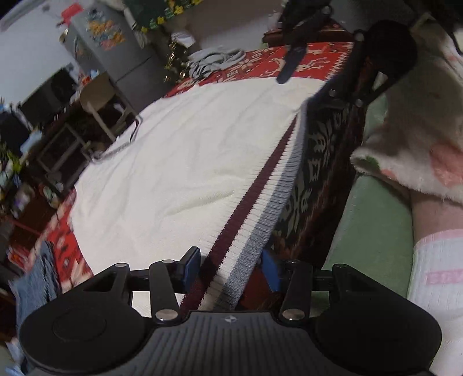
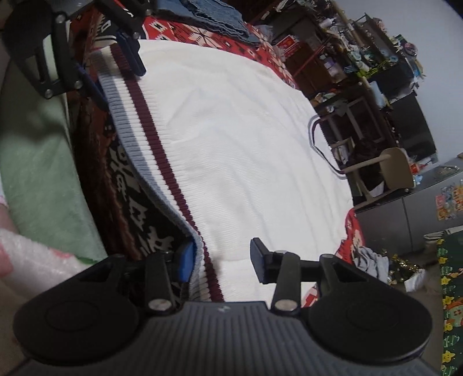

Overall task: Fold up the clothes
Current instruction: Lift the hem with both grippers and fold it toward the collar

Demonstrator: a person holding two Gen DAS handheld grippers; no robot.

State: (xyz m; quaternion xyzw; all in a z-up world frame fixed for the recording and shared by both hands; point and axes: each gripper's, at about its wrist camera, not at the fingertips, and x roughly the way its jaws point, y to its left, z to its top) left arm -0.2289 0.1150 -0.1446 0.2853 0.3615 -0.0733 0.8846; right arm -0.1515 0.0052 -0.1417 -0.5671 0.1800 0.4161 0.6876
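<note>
Nearby, grey clothes [image 1: 214, 62] and folded denim [image 2: 214, 14] beyond the white sweater [image 1: 185, 162]

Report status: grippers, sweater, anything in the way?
Left gripper and right gripper open, straddling the striped hem. White sweater flat on red cloth. Nothing blocking.

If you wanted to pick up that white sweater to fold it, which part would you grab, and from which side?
Probably the striped ribbed hem, at its two corners, coming in from the near table edge. The white sweater lies flat with that hem hanging slightly over the edge, so fingers can slip above and below it. The left gripper and right gripper already straddle it, open, one at each end.
</note>
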